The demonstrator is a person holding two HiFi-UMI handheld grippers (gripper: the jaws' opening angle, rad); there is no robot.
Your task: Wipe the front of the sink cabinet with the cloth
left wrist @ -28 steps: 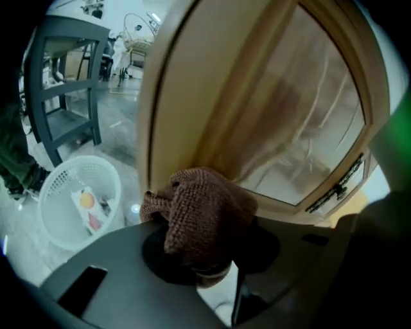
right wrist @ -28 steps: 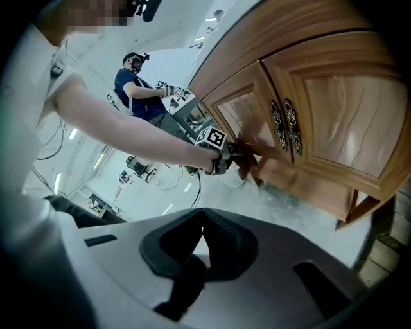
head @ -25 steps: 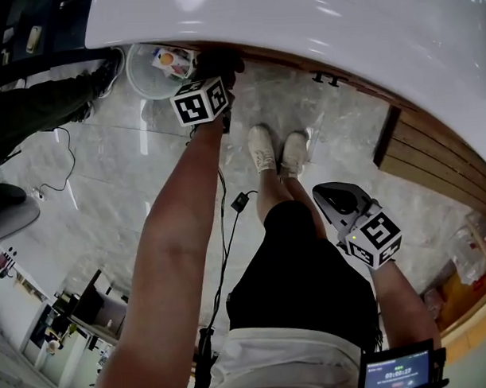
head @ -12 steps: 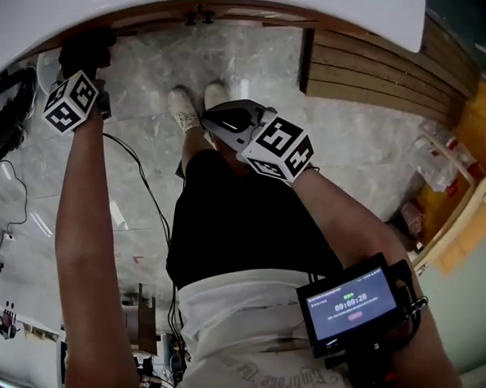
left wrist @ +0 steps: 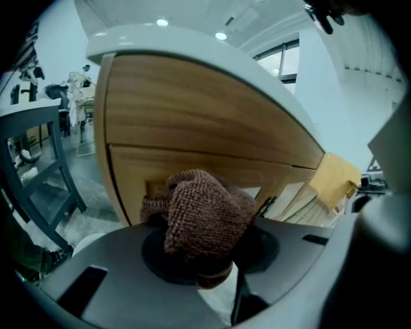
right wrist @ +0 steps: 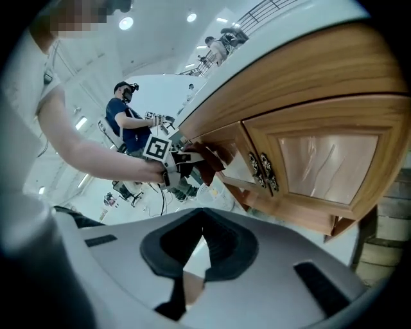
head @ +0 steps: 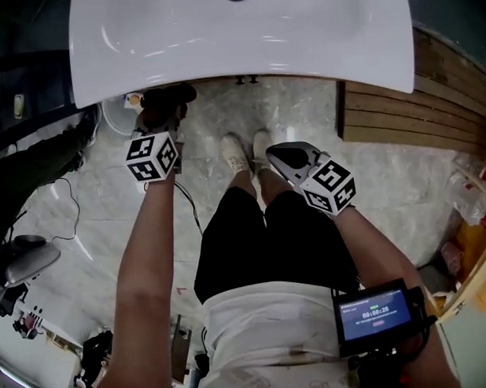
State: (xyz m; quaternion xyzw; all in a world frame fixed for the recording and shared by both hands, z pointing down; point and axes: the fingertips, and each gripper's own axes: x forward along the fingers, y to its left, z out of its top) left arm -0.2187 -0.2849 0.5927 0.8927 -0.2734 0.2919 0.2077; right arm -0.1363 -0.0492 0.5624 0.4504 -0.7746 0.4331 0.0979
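The left claw (left wrist: pixel 209 266) is clamped on a bunched brown knitted cloth (left wrist: pixel 202 209), held at centre frame towards the curved wooden front of the sink cabinet (left wrist: pixel 192 122), probably ready for rubbing. The right claw (right wrist: pixel 196 254), pinched together and empty, sits idle at lower frame. In the head view the white basin (head: pixel 237 38) overhangs the wood, so contact cannot be judged.

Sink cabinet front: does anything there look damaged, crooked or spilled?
Nothing stands out. The cabinet has a whole wood front, its door sits straight, and no spill shows on it. The cloth is bunched in the left hand-held gripper, close to that front.
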